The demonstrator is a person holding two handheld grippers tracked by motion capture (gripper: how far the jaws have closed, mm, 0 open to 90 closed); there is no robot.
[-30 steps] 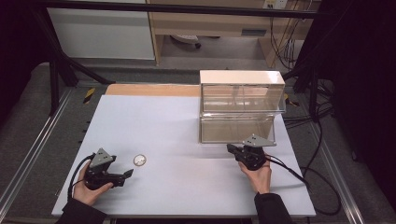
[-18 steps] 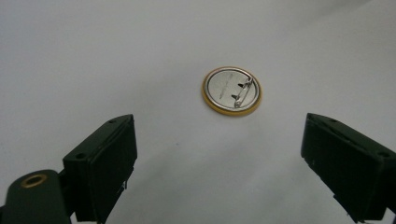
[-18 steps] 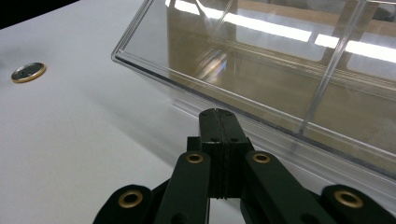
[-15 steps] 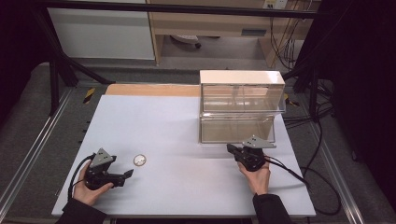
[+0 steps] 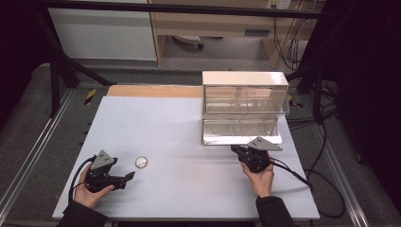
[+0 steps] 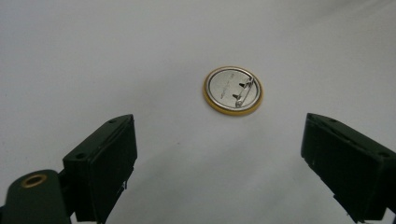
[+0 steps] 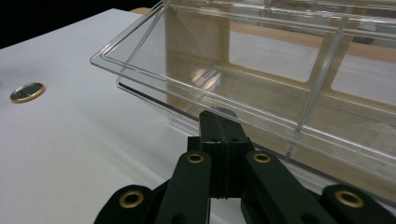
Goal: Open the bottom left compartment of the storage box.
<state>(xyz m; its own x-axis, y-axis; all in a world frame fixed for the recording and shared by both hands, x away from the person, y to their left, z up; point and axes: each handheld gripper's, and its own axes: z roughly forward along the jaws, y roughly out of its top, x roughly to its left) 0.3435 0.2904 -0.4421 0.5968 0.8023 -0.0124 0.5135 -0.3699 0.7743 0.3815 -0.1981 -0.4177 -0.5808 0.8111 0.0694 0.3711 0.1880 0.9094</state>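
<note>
Badge [image 6: 233,91] is light, thin, slick metal lying pin-up on the tabletop [image 5: 189,142]; your left tool [image 6: 224,154] is spread, so pinch across its rim.

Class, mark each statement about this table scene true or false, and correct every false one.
1. The badge lies pin side up on the table. True.
2. The left gripper is shut on the badge. False: its jaws stand open, the badge ahead of them and untouched.
3. The right gripper has its jaws closed together. True.
4. The clear plastic box stands beside the left gripper. False: it stands on the right side of the table, by the right gripper.
</note>
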